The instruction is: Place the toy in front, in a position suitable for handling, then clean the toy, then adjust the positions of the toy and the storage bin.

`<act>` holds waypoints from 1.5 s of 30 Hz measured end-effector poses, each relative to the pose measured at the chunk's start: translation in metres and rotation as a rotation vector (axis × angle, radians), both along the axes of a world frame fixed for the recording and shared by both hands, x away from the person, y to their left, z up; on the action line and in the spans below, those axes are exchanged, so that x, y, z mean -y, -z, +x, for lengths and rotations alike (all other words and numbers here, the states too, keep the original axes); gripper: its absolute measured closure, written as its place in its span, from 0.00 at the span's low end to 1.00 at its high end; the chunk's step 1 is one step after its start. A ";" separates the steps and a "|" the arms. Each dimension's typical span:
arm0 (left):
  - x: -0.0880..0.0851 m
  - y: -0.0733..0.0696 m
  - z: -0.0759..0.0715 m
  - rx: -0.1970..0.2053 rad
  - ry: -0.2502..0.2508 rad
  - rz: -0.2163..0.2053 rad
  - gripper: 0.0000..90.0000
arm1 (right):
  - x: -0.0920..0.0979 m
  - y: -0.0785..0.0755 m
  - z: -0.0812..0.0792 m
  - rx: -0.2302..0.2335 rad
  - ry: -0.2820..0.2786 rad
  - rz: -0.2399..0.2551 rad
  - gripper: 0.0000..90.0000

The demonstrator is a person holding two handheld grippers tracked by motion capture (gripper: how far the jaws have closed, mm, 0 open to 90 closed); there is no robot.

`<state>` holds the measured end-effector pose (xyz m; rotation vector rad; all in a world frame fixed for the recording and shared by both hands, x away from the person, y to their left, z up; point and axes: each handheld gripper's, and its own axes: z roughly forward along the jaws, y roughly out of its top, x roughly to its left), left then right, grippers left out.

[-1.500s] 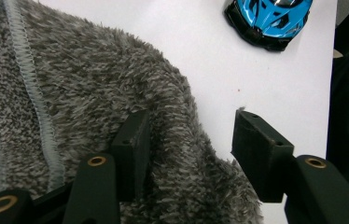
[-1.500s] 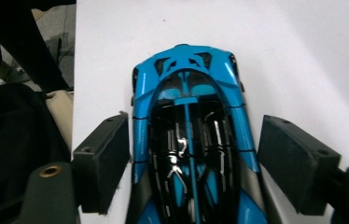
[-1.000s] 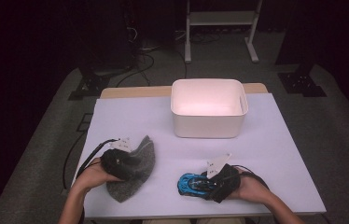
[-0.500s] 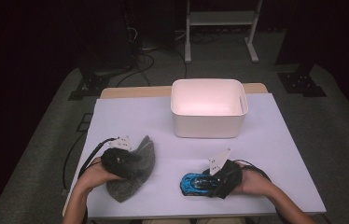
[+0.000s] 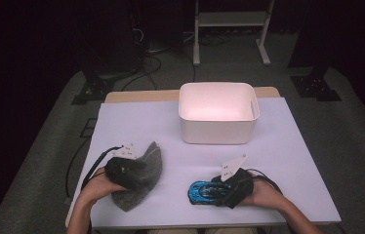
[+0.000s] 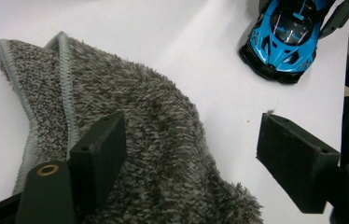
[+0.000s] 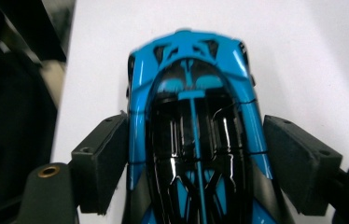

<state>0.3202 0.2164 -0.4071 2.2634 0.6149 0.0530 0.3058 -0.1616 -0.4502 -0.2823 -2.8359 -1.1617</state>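
Fuzzy grey microfibre cloth (image 6: 163, 154) lies crumpled at table's near left; left gripper (image 6: 191, 154) over it, jaws wide and just been opening, one pad over the cloth, the other over bare table. Blue-and-black toy sports car (image 7: 196, 154) sits near right between right gripper (image 7: 196, 161) pads; left pad touches, right shows a slight gap. White plastic bin (image 5: 218, 113) behind, well apart, on white table (image 5: 288, 146).

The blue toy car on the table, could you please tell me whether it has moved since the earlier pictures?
No. The blue toy car lies at the same spot in front of the white plastic bin as before.
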 end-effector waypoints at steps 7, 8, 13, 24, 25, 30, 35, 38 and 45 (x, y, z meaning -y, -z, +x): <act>-0.003 0.001 0.000 0.007 -0.014 -0.006 0.21 | 0.003 -0.005 0.005 -0.043 0.016 0.048 0.22; -0.004 0.001 0.000 0.008 -0.015 -0.006 0.21 | 0.004 -0.007 0.006 -0.052 0.019 0.058 0.22; -0.005 0.000 0.000 0.016 -0.027 -0.018 0.20 | 0.012 -0.024 0.017 -0.029 0.060 0.056 0.21; -0.007 -0.001 -0.002 0.044 -0.051 -0.018 0.13 | 0.024 -0.064 0.047 0.033 0.117 0.036 0.20; -0.007 -0.002 -0.002 0.048 -0.053 -0.007 0.12 | 0.025 -0.072 0.052 0.029 0.117 0.037 0.20; -0.006 -0.004 -0.004 0.051 -0.053 -0.014 0.12 | 0.025 -0.086 0.058 0.034 0.122 0.031 0.20; -0.005 -0.004 -0.005 0.055 -0.045 -0.008 0.12 | 0.024 -0.098 0.061 0.046 0.117 0.022 0.20; -0.006 -0.006 -0.005 0.064 -0.052 -0.018 0.12 | 0.023 -0.104 0.064 0.056 0.112 0.020 0.20; -0.008 -0.006 -0.005 0.067 -0.050 -0.018 0.12 | 0.022 -0.122 0.075 0.051 0.108 0.034 0.25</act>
